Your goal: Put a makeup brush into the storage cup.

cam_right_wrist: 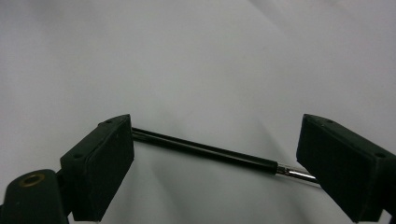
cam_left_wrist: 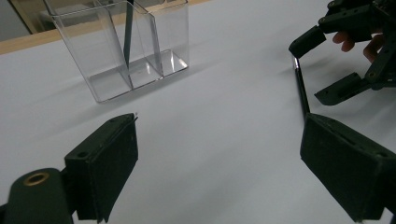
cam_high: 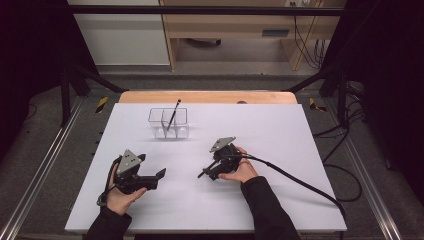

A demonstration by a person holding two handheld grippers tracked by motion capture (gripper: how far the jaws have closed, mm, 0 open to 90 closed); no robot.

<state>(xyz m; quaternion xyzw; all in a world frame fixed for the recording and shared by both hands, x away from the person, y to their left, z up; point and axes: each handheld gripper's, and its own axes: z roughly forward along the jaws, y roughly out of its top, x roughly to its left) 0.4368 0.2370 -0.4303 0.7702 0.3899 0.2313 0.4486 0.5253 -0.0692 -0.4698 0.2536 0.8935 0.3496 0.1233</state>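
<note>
High view: left gripper (cam_high: 159, 174) sits lower left of centre on the white table (cam_high: 280, 130), jaws apart, nothing between them. Right gripper (cam_high: 204, 173) sits just right of centre, tipped down over a black pen (cam_high: 202, 174) lying on the table. A clear holder (cam_high: 168, 123) stands above centre left, a second pen (cam_high: 173, 113) leaning in it.

Left gripper view: own jaws wide, empty; holder upper left; right gripper upper right over the pen (cam_left_wrist: 301, 88).

Right gripper view: jaws spread, pen (cam_right_wrist: 210, 152) lying crosswise between them, not pinched.

White table (cam_high: 280, 135) with clear compartment holder (cam_high: 168, 123) and black pen (cam_right_wrist: 210, 153).
</note>
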